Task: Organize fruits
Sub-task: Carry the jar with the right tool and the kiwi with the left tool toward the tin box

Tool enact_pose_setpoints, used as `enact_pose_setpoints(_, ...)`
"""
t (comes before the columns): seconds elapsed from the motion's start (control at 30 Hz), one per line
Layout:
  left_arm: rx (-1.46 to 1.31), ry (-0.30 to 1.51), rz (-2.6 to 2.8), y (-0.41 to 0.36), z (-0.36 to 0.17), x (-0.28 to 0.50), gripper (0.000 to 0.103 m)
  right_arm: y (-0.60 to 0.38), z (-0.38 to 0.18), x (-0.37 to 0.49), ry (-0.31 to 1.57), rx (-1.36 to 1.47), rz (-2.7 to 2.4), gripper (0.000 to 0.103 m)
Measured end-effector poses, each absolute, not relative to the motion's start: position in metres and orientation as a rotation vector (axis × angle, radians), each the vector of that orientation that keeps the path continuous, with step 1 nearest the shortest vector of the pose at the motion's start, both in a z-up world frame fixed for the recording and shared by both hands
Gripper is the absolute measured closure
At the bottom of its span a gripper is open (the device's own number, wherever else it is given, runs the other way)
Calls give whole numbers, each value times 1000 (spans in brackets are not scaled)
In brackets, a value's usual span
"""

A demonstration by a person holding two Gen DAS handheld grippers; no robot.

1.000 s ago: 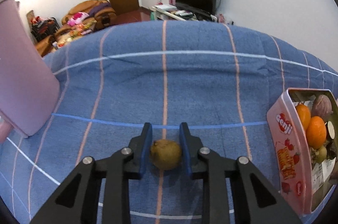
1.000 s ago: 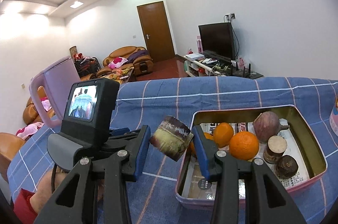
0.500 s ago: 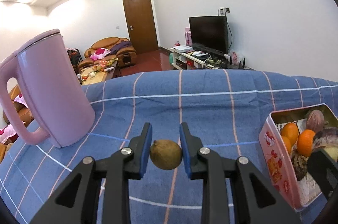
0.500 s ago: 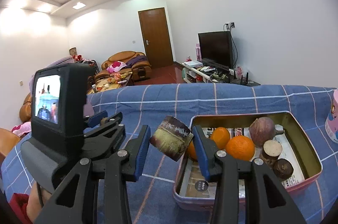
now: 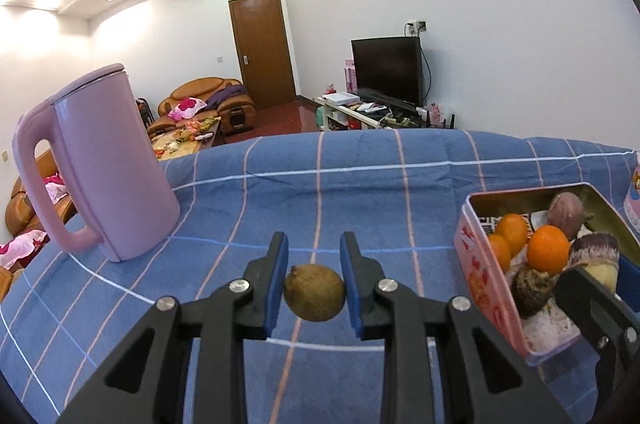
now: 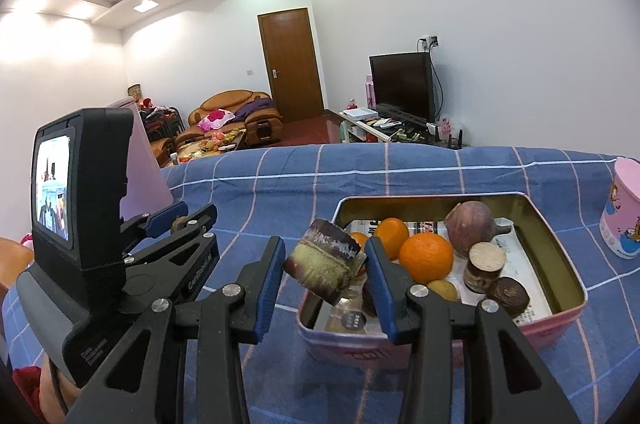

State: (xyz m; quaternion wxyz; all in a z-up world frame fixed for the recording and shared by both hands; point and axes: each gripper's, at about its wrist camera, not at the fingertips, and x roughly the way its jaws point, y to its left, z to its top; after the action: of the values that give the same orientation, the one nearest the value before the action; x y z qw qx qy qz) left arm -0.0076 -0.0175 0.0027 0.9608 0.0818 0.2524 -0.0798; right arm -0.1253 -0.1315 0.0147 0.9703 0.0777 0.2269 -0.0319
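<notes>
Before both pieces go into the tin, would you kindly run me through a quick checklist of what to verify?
1. Left claw shut on the small brown fruit: ok.
2. Right claw shut on the sugarcane chunk: ok, though the chunk sits tilted.
3. Pink tin open, no lid on it: ok.
4. Free floor in the tin: ok at its near end; oranges and other pieces fill the middle.
5. Pink kettle clear of the left claw's way to the tin: ok, it stands on the opposite side.
6. Claws clear of each other: cannot tell.

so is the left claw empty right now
No, the left claw is shut on a small brown-green fruit, lifted above the blue cloth.
</notes>
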Motion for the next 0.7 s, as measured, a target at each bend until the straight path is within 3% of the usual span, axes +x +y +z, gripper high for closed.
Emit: enact_pose_setpoints(0.7, 99, 553, -252, -52, 5, -33, 74, -165, 17, -150, 445, 140, -91, 59)
